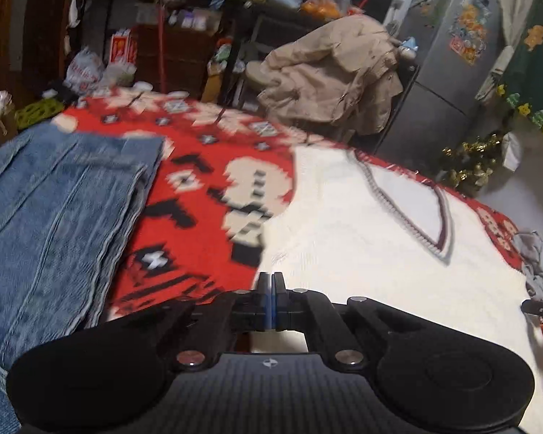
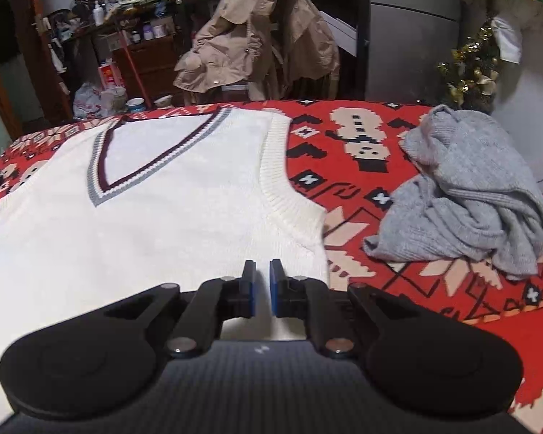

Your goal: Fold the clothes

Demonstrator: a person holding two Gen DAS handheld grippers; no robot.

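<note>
Jaws on the left gripper point(image 1: 270, 280) are pressed together, blue pads touching, nothing between them; it hangs over the left edge of the white knit vest point(image 2: 155, 231), where vest meets blanket. Right gripper point(image 2: 261, 271) has its jaws nearly together with a thin gap, no cloth in it, hovering above the vest's right side just below the armhole ribbing point(image 2: 275, 181). Both point steeply down at the fabric, so my read is neither has a grip yet and they're lining up on opposite side edges for a fold. Vest lies flat and face-up on the red patterned blanket point(image 2: 362, 188), V-neck trim point(image 2: 101, 177) pointing away from the person: spread out like that so the side edges are reachable and a fold lands square. Folded jeans point(image 1: 61, 209) sit to the left of the vest, well apart from it, likely a piece already dealt with and parked out of the way. Crumpled grey sweater point(image 2: 467, 195) sits on the right, apart from the vest, unfolded, probably next in the queue. Tan coat point(image 2: 257, 32) draped over a chair behind isn't part of this. Left view is blurred, so exact contact with the vest edge I can't tell.
</note>
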